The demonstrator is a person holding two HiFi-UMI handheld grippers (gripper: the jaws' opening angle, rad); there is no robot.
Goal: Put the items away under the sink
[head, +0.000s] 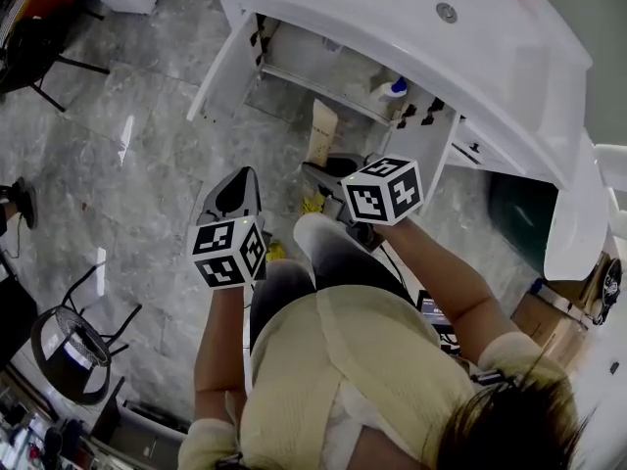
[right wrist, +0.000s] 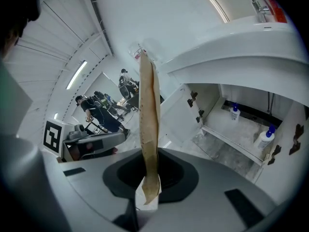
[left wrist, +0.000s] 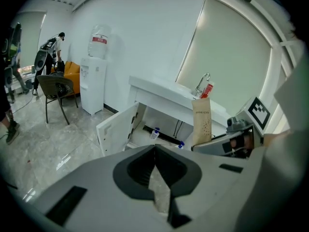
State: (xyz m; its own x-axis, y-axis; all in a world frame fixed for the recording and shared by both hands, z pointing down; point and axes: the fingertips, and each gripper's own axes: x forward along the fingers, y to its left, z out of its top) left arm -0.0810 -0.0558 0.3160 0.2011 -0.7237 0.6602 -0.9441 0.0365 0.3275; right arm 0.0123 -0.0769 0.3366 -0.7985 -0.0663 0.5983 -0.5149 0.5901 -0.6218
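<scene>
The right tongs (right wrist: 147, 195) pinch a tall brown paper bag (right wrist: 147, 120). The left tongs (left wrist: 155, 151) are squeezed together, nothing inside. The open cupboard (right wrist: 231, 148) is ahead of both.

Bright, even indoor light. Head view: sharp, with pale glare streaks on the glossy stone floor (head: 127, 135) and a near washed-out white sink top (head: 392, 27). Both gripper views: strong barrel distortion, black vignetted corners, soft near foreground. Sources: a ceiling light strip (right wrist: 77, 74) and a backlit window blind (left wrist: 231, 57).
</scene>
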